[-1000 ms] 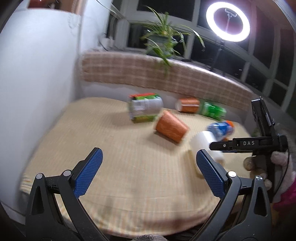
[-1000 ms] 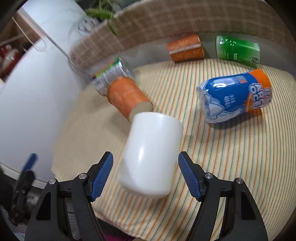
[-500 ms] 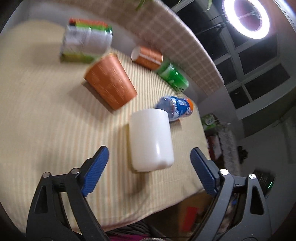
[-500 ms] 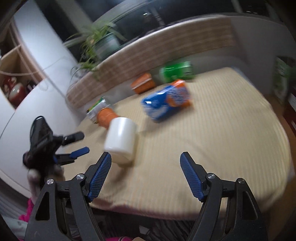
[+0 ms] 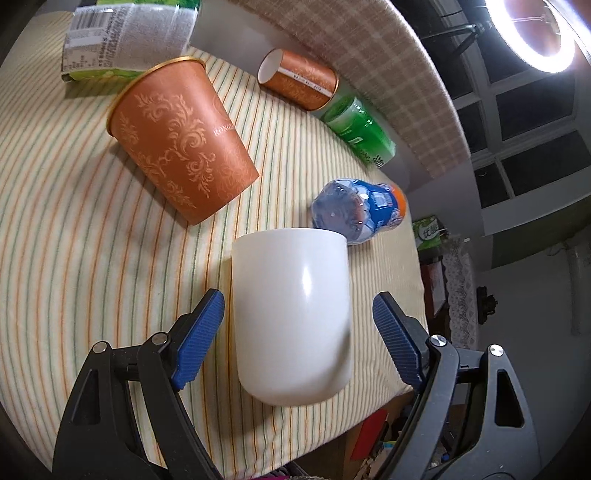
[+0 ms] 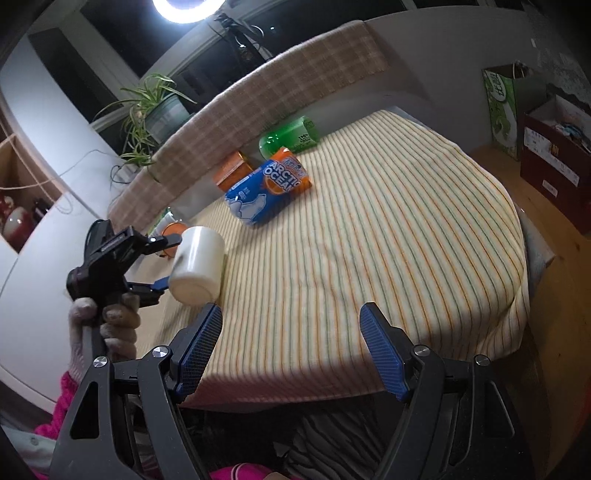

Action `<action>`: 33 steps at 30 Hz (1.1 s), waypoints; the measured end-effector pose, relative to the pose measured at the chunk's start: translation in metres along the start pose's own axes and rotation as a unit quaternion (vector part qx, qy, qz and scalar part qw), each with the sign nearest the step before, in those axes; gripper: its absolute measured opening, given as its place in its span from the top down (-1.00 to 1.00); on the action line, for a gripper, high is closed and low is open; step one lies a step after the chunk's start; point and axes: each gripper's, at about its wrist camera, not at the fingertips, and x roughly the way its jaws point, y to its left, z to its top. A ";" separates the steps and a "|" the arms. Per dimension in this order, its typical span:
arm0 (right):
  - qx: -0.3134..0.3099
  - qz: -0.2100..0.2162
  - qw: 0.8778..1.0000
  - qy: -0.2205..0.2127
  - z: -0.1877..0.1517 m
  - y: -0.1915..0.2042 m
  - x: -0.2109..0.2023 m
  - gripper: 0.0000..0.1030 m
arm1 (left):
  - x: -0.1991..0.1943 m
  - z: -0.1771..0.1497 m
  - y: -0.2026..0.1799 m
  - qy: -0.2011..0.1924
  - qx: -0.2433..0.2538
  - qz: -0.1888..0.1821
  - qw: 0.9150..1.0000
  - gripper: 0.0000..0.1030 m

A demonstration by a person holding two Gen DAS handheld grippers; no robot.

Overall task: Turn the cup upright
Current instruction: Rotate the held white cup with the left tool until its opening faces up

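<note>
White cup lay on its side on the striped cloth of the counter, its rounded base toward the left-wrist camera, its mouth toward 12 o'clock. The left gripper straddled the cup with its blue fingers spread wide, one at the cup's 9 o'clock just beside the wall, the other at 3 o'clock and apart from it; no grip was closed. In the right-wrist view the same cup appeared at 10 o'clock, at the counter's near-left edge, with the left gripper around it. The right gripper hung over the counter's near edge, fingers fully open and holding nothing. At the cup's 11 o'clock lay an orange paper cup with a gold rim, printed "RONG…". At 1 o'clock lay a blue-and-orange bottle labelled "ARCTIC OCEAN". Farther toward 12 o'clock lay an orange tube, a green bottle and a package with barcode and small print too fine to read. A ring light glowed at 1 o'clock.
</note>
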 end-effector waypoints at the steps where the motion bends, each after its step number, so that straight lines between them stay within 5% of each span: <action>1: 0.001 0.000 1.000 -0.001 0.001 -0.002 -0.001 -0.49 | 0.003 0.002 0.000 0.001 0.000 0.003 1.000 -0.63; 18: 0.055 -0.016 0.998 0.003 0.003 -0.034 0.003 -0.49 | 0.015 0.000 -0.002 0.008 0.024 0.026 0.999 -0.49; 33: 0.055 -0.012 0.998 0.023 0.000 -0.032 0.013 -0.49 | -0.008 -0.026 -0.038 -0.080 0.146 0.082 0.983 -0.48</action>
